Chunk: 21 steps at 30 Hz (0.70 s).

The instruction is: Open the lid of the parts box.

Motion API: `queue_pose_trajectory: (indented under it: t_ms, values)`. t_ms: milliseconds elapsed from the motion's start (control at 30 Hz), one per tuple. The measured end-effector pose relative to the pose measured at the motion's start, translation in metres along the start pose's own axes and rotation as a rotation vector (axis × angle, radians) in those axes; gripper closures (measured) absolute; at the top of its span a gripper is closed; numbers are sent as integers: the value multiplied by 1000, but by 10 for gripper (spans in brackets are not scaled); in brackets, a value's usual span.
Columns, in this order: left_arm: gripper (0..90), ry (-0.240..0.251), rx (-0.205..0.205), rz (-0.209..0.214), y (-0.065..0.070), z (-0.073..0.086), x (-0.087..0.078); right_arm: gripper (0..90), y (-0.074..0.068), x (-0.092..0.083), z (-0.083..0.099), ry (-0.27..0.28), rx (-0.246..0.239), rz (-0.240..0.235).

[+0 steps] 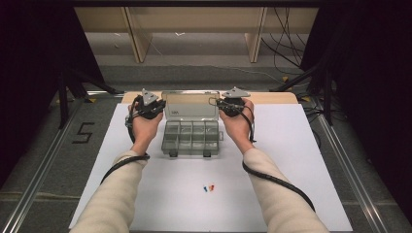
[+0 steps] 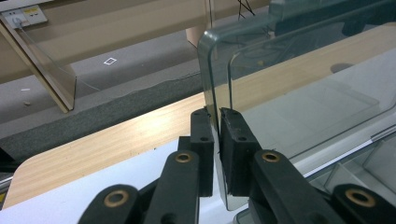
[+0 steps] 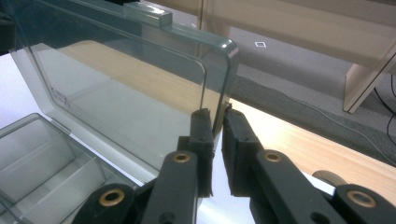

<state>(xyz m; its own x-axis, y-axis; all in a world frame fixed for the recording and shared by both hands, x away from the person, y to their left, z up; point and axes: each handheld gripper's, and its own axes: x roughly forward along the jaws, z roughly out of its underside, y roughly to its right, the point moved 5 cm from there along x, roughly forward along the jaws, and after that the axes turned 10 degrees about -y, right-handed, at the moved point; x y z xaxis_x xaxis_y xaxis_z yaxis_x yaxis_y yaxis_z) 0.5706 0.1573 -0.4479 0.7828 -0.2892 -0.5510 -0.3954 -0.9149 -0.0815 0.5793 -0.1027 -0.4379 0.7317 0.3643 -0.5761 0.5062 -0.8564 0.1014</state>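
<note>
- The clear plastic box (image 1: 190, 138) sits open on the white surface (image 1: 291, 160), its lid (image 1: 189, 105) upright.
- Left tongs (image 2: 215, 116) pinch the lid's left edge.
- Right tongs (image 3: 215, 116) pinch its right edge.

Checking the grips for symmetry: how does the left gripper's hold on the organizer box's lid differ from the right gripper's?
The left gripper pinches the lid's left edge; the right gripper pinches its right edge. In the high view they mirror each other across the box. Both are shut on the upright clear lid.
</note>
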Motion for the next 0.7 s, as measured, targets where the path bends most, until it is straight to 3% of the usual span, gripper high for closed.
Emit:
queue_pose_trajectory:
  t_ms: [700]
  values:
    - [833, -37, 4, -5, 1, 11, 11, 829, -1, 12, 12, -6, 31, 9]
